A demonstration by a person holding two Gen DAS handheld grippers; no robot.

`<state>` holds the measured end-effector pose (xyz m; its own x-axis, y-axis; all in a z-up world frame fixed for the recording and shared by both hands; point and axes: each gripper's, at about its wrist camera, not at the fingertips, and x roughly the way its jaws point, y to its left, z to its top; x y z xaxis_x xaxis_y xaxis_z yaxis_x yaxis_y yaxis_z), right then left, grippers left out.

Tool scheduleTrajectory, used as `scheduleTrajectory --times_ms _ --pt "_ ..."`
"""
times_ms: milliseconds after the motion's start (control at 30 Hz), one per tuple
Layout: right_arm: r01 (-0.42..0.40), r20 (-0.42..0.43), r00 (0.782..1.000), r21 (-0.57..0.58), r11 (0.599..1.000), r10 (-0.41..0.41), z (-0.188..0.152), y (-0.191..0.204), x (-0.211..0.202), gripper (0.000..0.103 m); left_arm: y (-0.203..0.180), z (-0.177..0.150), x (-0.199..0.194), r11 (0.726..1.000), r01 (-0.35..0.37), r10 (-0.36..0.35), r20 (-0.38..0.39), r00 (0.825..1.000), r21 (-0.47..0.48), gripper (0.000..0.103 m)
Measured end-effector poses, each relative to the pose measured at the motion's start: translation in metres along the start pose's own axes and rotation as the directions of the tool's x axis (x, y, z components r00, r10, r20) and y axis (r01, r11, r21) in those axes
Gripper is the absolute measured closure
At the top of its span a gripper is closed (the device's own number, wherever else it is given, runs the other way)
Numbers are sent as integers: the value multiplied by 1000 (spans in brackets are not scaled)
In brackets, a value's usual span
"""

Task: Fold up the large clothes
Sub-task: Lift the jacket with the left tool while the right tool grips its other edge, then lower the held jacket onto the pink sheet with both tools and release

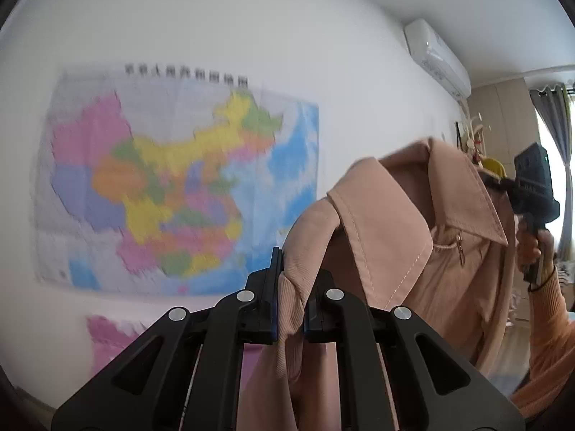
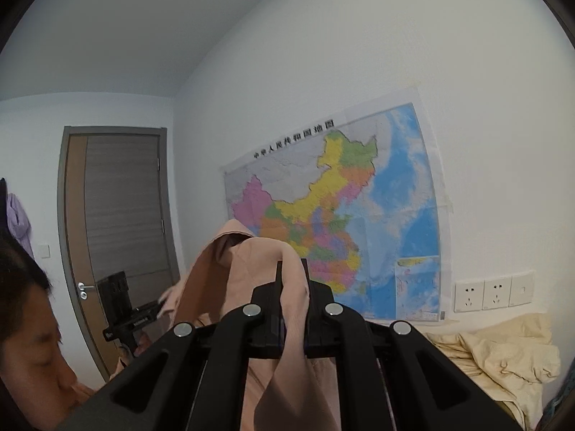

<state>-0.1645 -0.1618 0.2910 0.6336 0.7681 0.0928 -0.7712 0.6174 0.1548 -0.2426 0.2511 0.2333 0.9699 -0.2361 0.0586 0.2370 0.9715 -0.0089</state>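
The jacket (image 1: 406, 237) is a pale dusty-pink garment with a broad turned-down collar, contrast stitching along the collar edge, and a zip with a metal pull at the throat. The cloth shows a fine ribbed texture where it is bunched. It is held in the air in front of the wall, clear of any surface, and hangs in loose folds below both grips.

Left gripper (image 1: 290, 289): jaws pressed together on a gathered fold of the jacket beside the collar. The cloth passes between the fingers and drops below them.

Right gripper (image 2: 291, 289): jaws pressed together on another fold of the jacket, which drapes over and down between the fingers. In the left wrist view this tool shows at the far side of the garment, gripped by a hand (image 1: 535, 248) in an orange sleeve.

In the right wrist view the jacket rises to a peak ahead of the jaws and spans across to the left gripper, which shows in front of the door (image 2: 122, 215).

Surroundings: a coloured map (image 2: 341, 215) is fixed to the wall behind the garment. A cream cloth (image 2: 503, 355) lies crumpled at the lower right of the right wrist view, below a row of sockets (image 2: 494, 291). An air conditioner (image 1: 436, 57) is mounted high on the wall.
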Motion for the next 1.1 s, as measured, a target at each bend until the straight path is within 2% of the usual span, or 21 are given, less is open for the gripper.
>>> scheduleTrajectory --times_ms 67,167,267,367,467,533,567,600,633,700,733,767,800,833,867,933,967,1033,1100 --pt "-20 35 999 -6 1000 20 10 6 -7 97 -5 20 -15 1000 -11 10 36 999 20 94" --pt "-44 93 995 -18 999 46 23 13 -17 97 -24 53 -47 994 -67 58 110 992 84 93" --pt "-42 109 993 -23 999 44 33 7 -8 97 -39 69 -51 982 -135 120 113 986 134 92" --pt "-21 58 998 37 999 19 35 -22 30 97 -35 70 -23 977 -166 165 20 986 136 92" --pt "3 -49 999 125 992 3 19 -67 89 97 -10 47 35 974 -204 218 -150 964 103 92" --pt "20 -144 990 180 984 7 -6 -98 137 97 14 15 84 969 -236 248 -269 931 79 92" --pt "38 -187 982 210 977 2 -21 -112 159 97 26 -4 110 961 -263 275 -331 903 81 92" --pt "62 -242 970 225 972 -6 -39 -126 183 97 36 -22 127 958 -276 285 -372 883 80 92" --pt "89 -296 955 245 965 -13 -59 -140 207 97 51 -51 154 955 -289 289 -434 853 68 92" --pt "157 -420 907 278 948 -27 -109 -172 260 97 72 -105 202 935 -337 342 -534 773 110 92" --pt "225 -491 869 279 934 -63 -141 -190 287 97 78 -126 218 931 -345 351 -565 747 123 92" --pt "253 -529 846 281 926 -71 -163 -198 300 97 85 -149 234 924 -354 368 -598 712 147 92" --pt "294 -586 805 256 921 -94 -189 -210 320 97 95 -177 256 918 -361 378 -640 669 165 92" --pt "346 -620 773 233 909 -135 -209 -223 335 97 103 -195 269 914 -371 379 -668 640 164 93" --pt "374 -635 757 230 898 -153 -222 -231 343 97 112 -212 282 910 -384 379 -695 611 159 93" --pt "404 -655 744 284 869 -132 -242 -249 352 97 125 -231 298 908 -393 370 -723 583 147 93" --pt "408 -653 745 281 869 -139 -246 -253 354 97 131 -232 302 907 -397 364 -730 579 138 93" --pt "388 -636 758 261 884 -144 -242 -253 356 97 140 -229 311 910 -390 361 -723 589 137 93" --pt "381 -612 774 242 892 -165 -229 -254 355 97 146 -218 318 913 -389 355 -705 614 121 93"
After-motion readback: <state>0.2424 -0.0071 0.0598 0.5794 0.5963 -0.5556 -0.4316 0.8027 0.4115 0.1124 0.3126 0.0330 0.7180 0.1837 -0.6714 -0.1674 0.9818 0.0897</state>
